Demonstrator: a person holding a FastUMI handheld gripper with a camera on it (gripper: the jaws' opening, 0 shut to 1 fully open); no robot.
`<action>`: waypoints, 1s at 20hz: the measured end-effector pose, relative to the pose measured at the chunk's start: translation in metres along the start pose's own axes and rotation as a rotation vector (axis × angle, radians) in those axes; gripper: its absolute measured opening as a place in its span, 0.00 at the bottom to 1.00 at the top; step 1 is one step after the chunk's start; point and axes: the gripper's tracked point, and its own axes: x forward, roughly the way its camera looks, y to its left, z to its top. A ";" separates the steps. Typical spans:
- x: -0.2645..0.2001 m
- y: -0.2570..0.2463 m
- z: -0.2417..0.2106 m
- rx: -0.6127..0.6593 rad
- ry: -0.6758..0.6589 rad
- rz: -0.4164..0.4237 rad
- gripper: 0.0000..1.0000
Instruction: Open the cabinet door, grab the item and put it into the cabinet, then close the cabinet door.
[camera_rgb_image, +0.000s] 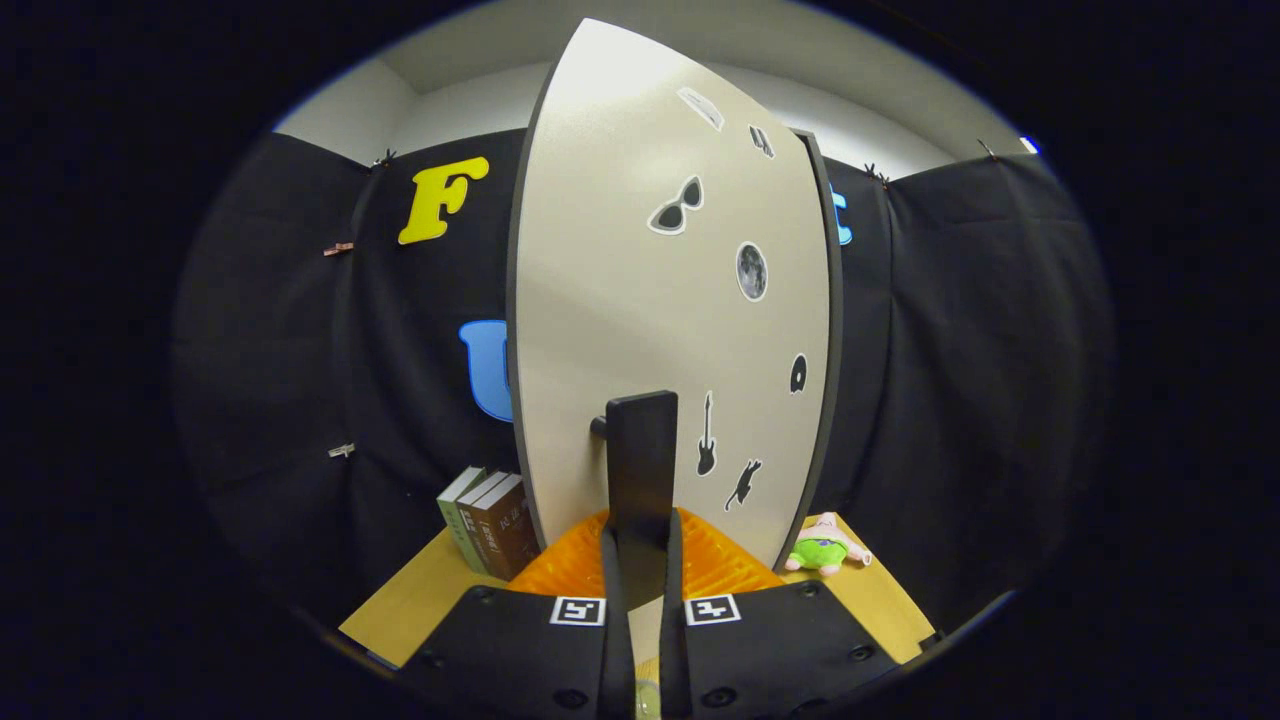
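Fingers (641, 545) clamp the upright door handle (641, 450).

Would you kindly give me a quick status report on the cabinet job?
Gripper jaws shut on the black door handle. Cabinet door partly swung. Plush toy waiting on table beside the door. Books on the other side, no obstruction.

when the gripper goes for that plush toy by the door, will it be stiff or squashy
Probably squashy: the plush toy looks soft and stuffed, so the fingers may sink in. Likely light, and unlikely to roll, as it lies flat on the table. The gripper is now shut on the door handle.
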 end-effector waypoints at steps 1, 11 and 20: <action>-0.005 -0.002 0.000 -0.005 0.005 0.026 0.14; -0.031 -0.038 0.000 -0.010 0.020 0.196 0.14; -0.030 -0.076 0.002 -0.031 -0.045 0.068 0.13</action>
